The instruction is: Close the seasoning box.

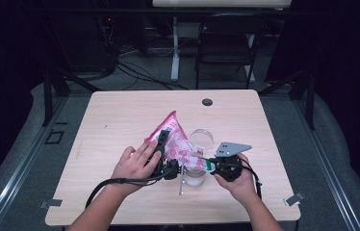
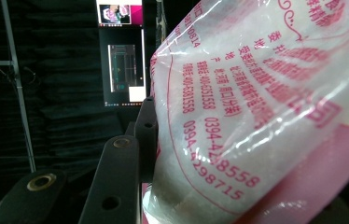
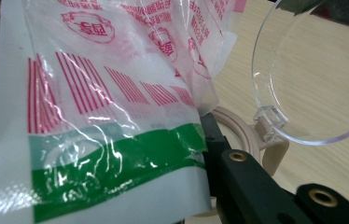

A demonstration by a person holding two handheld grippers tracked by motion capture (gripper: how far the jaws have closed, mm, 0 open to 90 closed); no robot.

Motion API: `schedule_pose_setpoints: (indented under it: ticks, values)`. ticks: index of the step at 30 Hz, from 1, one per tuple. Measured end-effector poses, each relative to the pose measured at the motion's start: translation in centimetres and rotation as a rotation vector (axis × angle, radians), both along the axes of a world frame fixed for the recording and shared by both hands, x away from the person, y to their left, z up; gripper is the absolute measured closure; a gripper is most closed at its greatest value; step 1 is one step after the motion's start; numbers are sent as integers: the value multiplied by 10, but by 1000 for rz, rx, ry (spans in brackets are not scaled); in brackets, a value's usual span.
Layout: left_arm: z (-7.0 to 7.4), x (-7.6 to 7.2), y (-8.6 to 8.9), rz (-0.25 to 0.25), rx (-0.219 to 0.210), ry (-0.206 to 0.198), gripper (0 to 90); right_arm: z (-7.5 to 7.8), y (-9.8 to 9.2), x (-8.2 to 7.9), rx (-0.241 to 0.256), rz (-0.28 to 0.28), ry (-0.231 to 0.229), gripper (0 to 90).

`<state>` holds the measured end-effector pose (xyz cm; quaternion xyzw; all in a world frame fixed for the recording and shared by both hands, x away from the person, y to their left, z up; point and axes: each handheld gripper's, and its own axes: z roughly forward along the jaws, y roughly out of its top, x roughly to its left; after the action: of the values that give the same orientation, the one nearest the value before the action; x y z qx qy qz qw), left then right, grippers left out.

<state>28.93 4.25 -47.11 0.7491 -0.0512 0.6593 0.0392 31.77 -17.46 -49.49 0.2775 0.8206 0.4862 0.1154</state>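
Above open jar (image 1: 195, 175), near tabletop (image 1: 120, 110) edge: bag (image 1: 172, 137) grasped by both tongs, left (image 1: 164, 139) and right (image 1: 209, 165). Spill beside jar risked if bag mouth misaligned.

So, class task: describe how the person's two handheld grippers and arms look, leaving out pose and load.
Both grippers are black. The right gripper carries a grey three-cornered plate on top; the left gripper has none visible. A black cable trails from the left one. The jaws show brass-coloured screw inserts. Forearms are bare, no sleeves visible.
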Motion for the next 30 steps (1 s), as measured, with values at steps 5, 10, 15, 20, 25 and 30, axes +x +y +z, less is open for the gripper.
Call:
schedule_pose_setpoints:
  ticks: [5,10,15,20,25,30]
  values:
    - [-1,-1,0,1,-4,0,646,-1,0,0,-2,0,3,900]
    - [1,-1,-1,-2,1,-5,646,0,0,0,-5,-1,2,900]
    - [0,-1,-1,-1,-7,2,646,0,0,0,-6,-2,1,900]
    - [1,-1,-2,-2,-8,-1,646,0,0,0,-6,-3,0,900]
    - [2,-2,-2,-4,-3,-5,646,0,0,0,-5,-3,0,900]
    - [2,-2,-2,-11,-2,-13,646,-1,1,0,-4,-3,-1,900]
